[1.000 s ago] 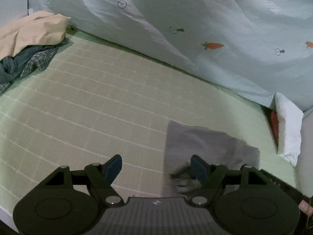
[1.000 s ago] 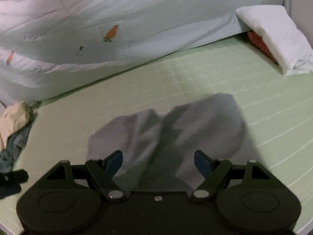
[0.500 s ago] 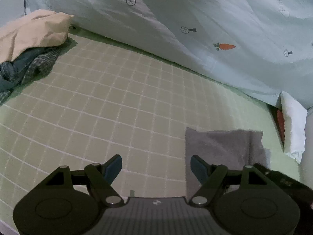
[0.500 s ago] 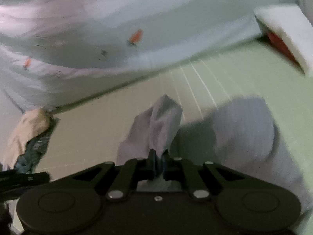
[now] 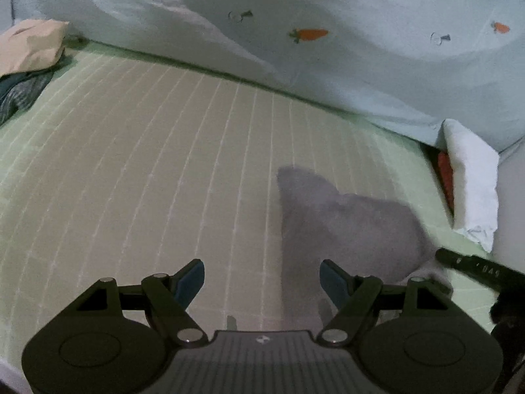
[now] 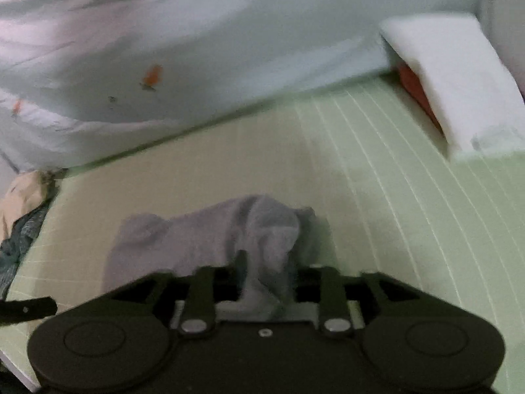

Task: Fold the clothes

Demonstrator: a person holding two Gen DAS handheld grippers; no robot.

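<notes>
A grey garment (image 5: 347,226) lies on the green checked bed sheet (image 5: 164,151), to the right in the left wrist view. My left gripper (image 5: 262,279) is open above the sheet, its right blue pad (image 5: 331,280) over the garment's near edge, nothing between the fingers. In the right wrist view the same grey garment (image 6: 210,239) is bunched up, and my right gripper (image 6: 259,275) is shut on a raised fold of it. The fold hides the fingertips. The right gripper's black body (image 5: 475,269) shows at the right edge of the left wrist view.
A pale blue duvet (image 5: 328,32) with carrot prints is heaped along the back. A white folded cloth (image 5: 472,184) over something orange lies at the right. A beige and plaid clothes pile (image 5: 26,62) sits at the far left. The sheet's near edge (image 6: 16,371) drops off at lower left.
My right gripper went from open to shut on the grey garment and has pulled a fold of it up, bunching the cloth. The left gripper stayed open and shifted a little.
</notes>
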